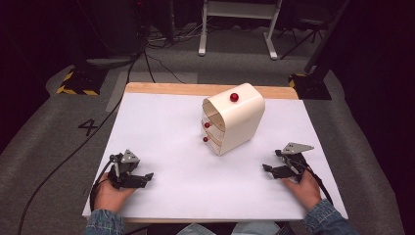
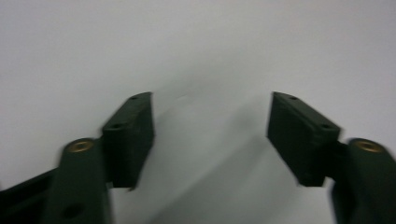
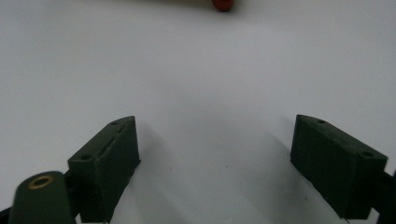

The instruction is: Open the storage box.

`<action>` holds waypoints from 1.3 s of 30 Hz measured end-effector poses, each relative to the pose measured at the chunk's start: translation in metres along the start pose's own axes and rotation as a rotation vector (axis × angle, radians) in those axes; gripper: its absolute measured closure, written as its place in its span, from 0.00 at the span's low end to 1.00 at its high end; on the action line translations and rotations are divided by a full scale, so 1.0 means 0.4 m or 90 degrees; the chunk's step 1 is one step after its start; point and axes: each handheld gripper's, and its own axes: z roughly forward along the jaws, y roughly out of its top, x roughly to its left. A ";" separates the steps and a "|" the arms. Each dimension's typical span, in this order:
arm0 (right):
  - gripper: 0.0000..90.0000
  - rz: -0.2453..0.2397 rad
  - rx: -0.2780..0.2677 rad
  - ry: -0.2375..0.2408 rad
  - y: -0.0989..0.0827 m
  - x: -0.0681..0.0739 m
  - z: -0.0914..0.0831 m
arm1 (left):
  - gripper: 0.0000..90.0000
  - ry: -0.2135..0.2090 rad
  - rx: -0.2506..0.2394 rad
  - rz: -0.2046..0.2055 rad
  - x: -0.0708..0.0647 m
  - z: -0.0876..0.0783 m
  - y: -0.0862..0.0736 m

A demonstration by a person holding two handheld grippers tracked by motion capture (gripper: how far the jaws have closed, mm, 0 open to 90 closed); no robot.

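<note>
The white table top (image 1: 161, 147) lay under both tools, and beyond and between them stood the cream drawer cabinet (image 1: 234, 123), well ahead of the left gripper (image 1: 142, 179) and off to its right, ahead of the right gripper (image 1: 270, 171) and to its left. It looked like thin bent wood: light, stiff, smooth-sided, and likely to slide or tip if pulled without bracing. The curved shell offered little to pinch, so the best hold was probably the red knobs (image 1: 206, 132) on its drawer fronts, facing the left gripper's side, or the red ball (image 1: 234, 97) on top. The drawers appeared shut; their contents could not be seen. Both grippers rested low over the table with jaws spread wide and nothing between them.
</note>
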 end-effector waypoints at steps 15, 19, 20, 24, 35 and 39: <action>0.17 -0.001 -0.001 -0.002 0.000 0.001 0.000 | 0.43 -0.048 -0.141 0.056 -0.063 -0.028 0.098; 0.17 -0.002 0.001 -0.002 0.000 0.000 0.000 | 0.46 -0.087 -0.171 0.053 -0.072 -0.012 0.120; 0.17 -0.001 0.001 -0.002 0.000 0.000 0.000 | 0.48 -0.084 -0.173 0.056 -0.078 -0.006 0.134; 0.17 -0.001 0.000 -0.002 0.000 0.001 0.000 | 0.49 -0.082 -0.185 0.062 -0.085 0.005 0.166; 0.17 -0.001 0.001 -0.002 0.000 0.001 0.000 | 0.54 -0.087 -0.223 0.100 -0.102 0.063 0.236; 0.17 -0.002 0.000 -0.003 0.000 0.001 0.001 | 0.58 -0.113 -0.227 0.089 -0.109 0.108 0.272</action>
